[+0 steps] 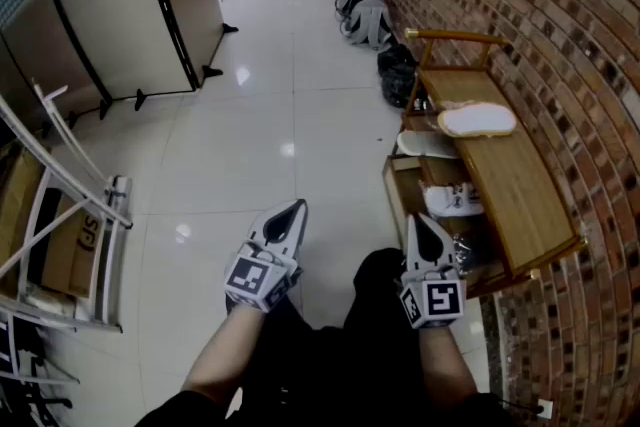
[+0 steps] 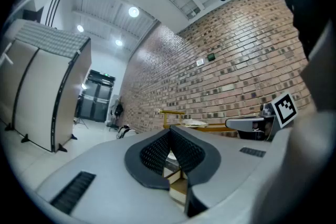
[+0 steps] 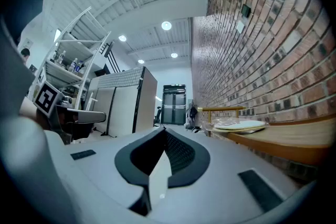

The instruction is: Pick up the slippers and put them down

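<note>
1 slipper (image 1: 477,119) lies atop the shelf (image 1: 512,187), well beyond the right claw (image 1: 420,219).

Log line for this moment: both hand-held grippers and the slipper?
phase: pre-grasp | left hand-held gripper: shut, empty | right hand-held gripper: shut, empty | slipper: on wooden rack top, untouched

The head view is aimed steeply down; both gripper views are levelled low; the desk (image 1: 515,180) is shared.

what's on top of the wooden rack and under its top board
On the top board lies one pale slipper. Below, a white shoe pokes out; the board covers the rest.
</note>
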